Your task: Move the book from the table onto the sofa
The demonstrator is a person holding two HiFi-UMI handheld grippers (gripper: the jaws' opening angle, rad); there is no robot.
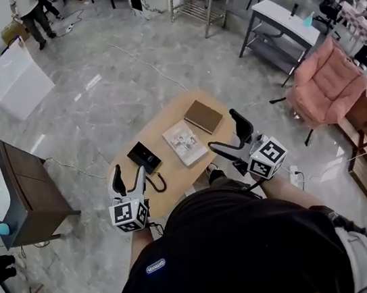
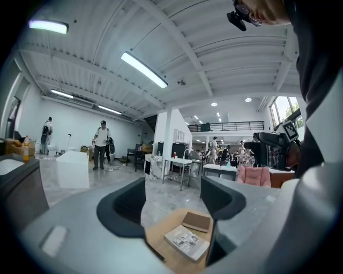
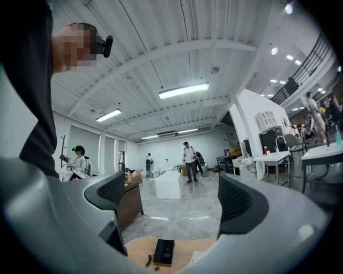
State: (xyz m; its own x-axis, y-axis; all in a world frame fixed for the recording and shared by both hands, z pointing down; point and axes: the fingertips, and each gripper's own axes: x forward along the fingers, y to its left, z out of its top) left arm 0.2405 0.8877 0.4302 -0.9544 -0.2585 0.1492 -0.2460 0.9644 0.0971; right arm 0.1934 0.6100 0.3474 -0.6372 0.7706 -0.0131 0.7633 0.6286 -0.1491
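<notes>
On the oval wooden table lie a brown book and a white picture-cover book, side by side. The pink sofa stands to the right of the table. My left gripper is open over the table's near left edge, holding nothing. My right gripper is open at the table's near right edge, just beside the white book. The left gripper view looks past the left gripper to the brown book, the white book and the sofa. The right gripper is empty in its own view.
A black device with a cable lies on the table's left part, also visible as the black device. A dark cabinet stands left, a white block beyond it. Grey desks and a wooden cabinet flank the sofa. A person walks far back.
</notes>
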